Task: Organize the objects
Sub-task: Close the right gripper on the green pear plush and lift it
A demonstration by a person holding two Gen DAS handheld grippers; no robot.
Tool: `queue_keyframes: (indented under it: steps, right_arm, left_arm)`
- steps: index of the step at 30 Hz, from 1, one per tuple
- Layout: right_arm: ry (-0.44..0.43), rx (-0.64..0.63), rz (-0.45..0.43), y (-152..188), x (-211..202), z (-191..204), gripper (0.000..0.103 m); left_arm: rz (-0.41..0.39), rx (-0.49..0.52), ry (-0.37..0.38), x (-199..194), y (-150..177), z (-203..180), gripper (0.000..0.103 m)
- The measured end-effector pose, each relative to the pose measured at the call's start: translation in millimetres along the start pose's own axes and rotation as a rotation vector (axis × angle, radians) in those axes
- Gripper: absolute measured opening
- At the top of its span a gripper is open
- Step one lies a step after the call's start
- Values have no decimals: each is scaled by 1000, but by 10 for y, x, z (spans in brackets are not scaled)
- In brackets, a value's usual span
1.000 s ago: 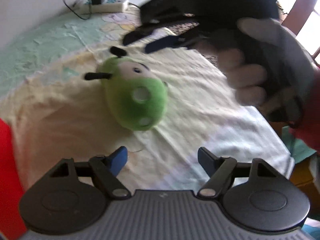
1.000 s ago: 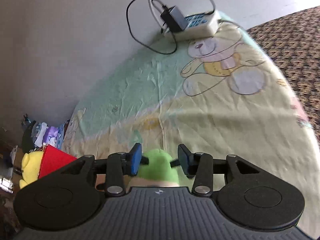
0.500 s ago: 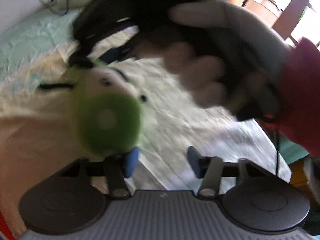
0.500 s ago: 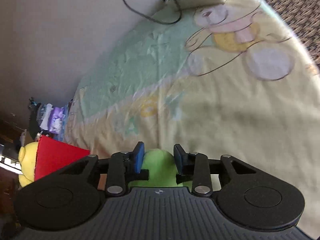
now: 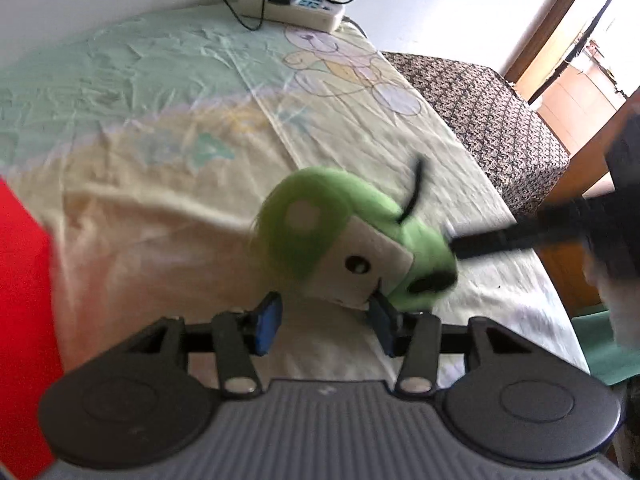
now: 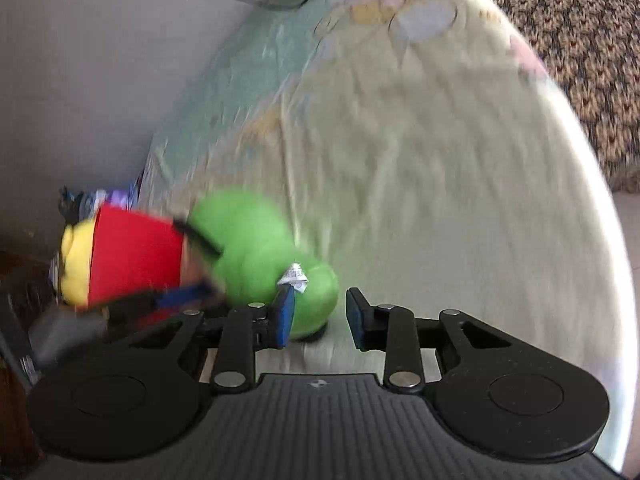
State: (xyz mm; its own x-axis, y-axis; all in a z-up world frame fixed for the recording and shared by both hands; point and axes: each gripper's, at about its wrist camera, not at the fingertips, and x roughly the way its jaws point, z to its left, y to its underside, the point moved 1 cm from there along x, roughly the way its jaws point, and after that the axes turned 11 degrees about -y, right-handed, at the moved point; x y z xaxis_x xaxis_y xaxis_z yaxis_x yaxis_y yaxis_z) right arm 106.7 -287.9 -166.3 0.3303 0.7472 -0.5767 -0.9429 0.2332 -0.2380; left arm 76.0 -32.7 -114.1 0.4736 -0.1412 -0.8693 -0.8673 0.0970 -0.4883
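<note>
A green plush toy (image 5: 320,224) with a white face and black antennae lies on the pastel bedsheet (image 5: 160,120), just beyond my left gripper (image 5: 324,324), whose jaws stand open with the toy's face near the right finger. In the right wrist view the same green plush toy (image 6: 256,248) lies at the left fingertip of my right gripper (image 6: 320,316), which is open and empty. The right gripper's dark finger reaches in from the right in the left wrist view, beside the toy's head. The view is motion-blurred.
A red box (image 6: 136,256) with a yellow plush (image 6: 78,264) behind it stands left of the toy; the box also shows in the left wrist view (image 5: 20,320). A white power strip (image 5: 296,4) with cables lies at the bed's far end. A brown patterned blanket (image 5: 500,120) lies to the right.
My right gripper closed on the green toy, turned it around and released it; its jaws are now wider and the toy sits to their left. The left gripper came closer to the toy.
</note>
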Motion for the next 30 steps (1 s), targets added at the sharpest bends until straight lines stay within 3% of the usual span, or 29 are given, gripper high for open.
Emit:
queue_keyframes:
  steps: [3,7,10,11,15,20,21,24,30]
  right_arm:
    - [-17,-22,2,205,14,105,32]
    - [65,-152,-107,224,-86,286,33]
    - [110,-290,-183,160,-134,449,44]
    - [102,-324,-185,152,-139,481,49]
    - [83,-415,-136,-25,21,584,52]
    - [71,-429,-29,-212,287,477,58]
    - [69,-431,-19,-248,333,464,63]
    - [26,-399,3,-276,373,426,67]
    - [-78,-266,21,-290,368,262,62]
  left_arm:
    - [-19,0,-5,-119,74,70,53]
    - [-11,-12,24,-232,157,178,59]
    - [-2,-13,43,-204,227,147,63]
    - [4,-21,57,-187,232,128,63]
    - [16,-55,110,-118,201,21,69]
    - [19,-84,97,-30,123,-110,75]
    - [18,-89,91,-12,109,-129,76]
    - [14,-95,57,26,69,-152,83]
    - [11,-98,28,81,-37,-199,87]
